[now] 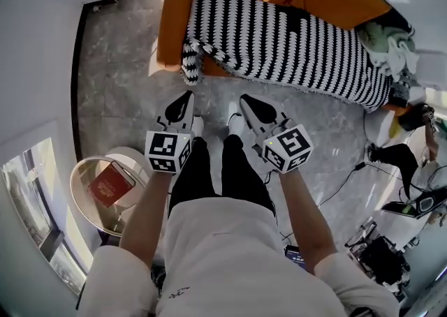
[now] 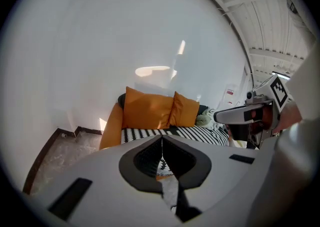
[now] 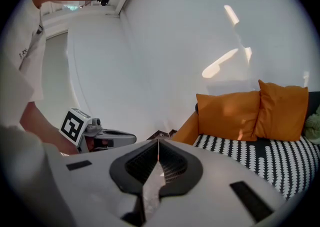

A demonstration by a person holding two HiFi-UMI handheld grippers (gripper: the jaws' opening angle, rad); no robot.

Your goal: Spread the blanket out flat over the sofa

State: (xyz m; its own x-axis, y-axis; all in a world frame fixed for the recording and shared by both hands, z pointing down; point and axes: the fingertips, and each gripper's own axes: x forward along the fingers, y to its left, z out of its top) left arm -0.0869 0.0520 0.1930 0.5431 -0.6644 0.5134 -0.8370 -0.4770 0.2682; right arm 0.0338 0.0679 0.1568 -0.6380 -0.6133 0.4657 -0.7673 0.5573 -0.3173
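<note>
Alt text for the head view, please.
A black-and-white striped blanket lies spread over the seat of an orange sofa, one corner hanging over the front edge. The person stands facing it, left gripper and right gripper both shut and empty.

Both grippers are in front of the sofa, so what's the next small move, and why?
Probably open the left gripper and reach for the folded corner of the striped blanket, drooping crumpled over the front of the sofa. It and the right gripper are shut, empty, short of the sofa; the rest of the blanket looks flat.
</note>
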